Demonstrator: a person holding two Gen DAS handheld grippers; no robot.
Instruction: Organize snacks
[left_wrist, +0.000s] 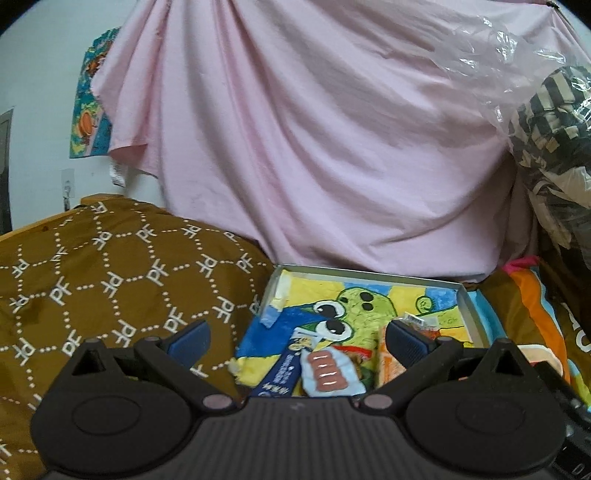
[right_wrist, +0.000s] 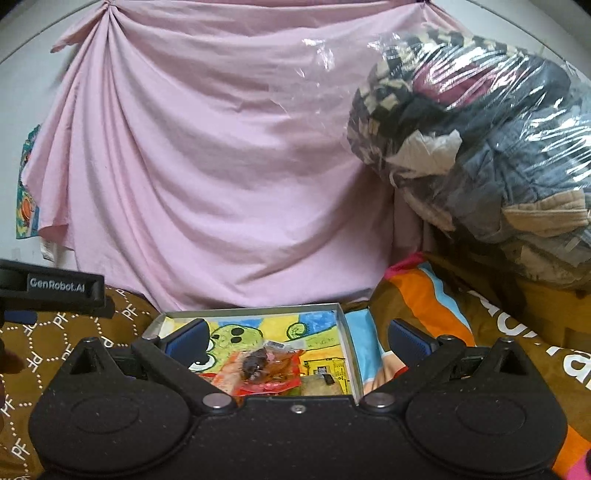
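Note:
A shallow grey box (left_wrist: 466, 300) lined with a cartoon print lies ahead in both views; it also shows in the right wrist view (right_wrist: 341, 325). In it lie a dark blue snack packet (left_wrist: 279, 374), a light blue sausage packet (left_wrist: 328, 373) and an orange packet (left_wrist: 388, 360). The right wrist view shows a red packet with dark pieces (right_wrist: 264, 369) and a tan packet (right_wrist: 317, 386) in the box. My left gripper (left_wrist: 297, 341) is open and empty above the box's near edge. My right gripper (right_wrist: 295, 338) is open and empty over the box.
A brown patterned cloth (left_wrist: 92, 273) covers the surface at left. A pink sheet (right_wrist: 221, 166) hangs behind. A clear bag of clothes (right_wrist: 480, 147) sits at right above a colourful cloth (right_wrist: 424, 295). The left gripper's body (right_wrist: 51, 286) shows at the right view's left edge.

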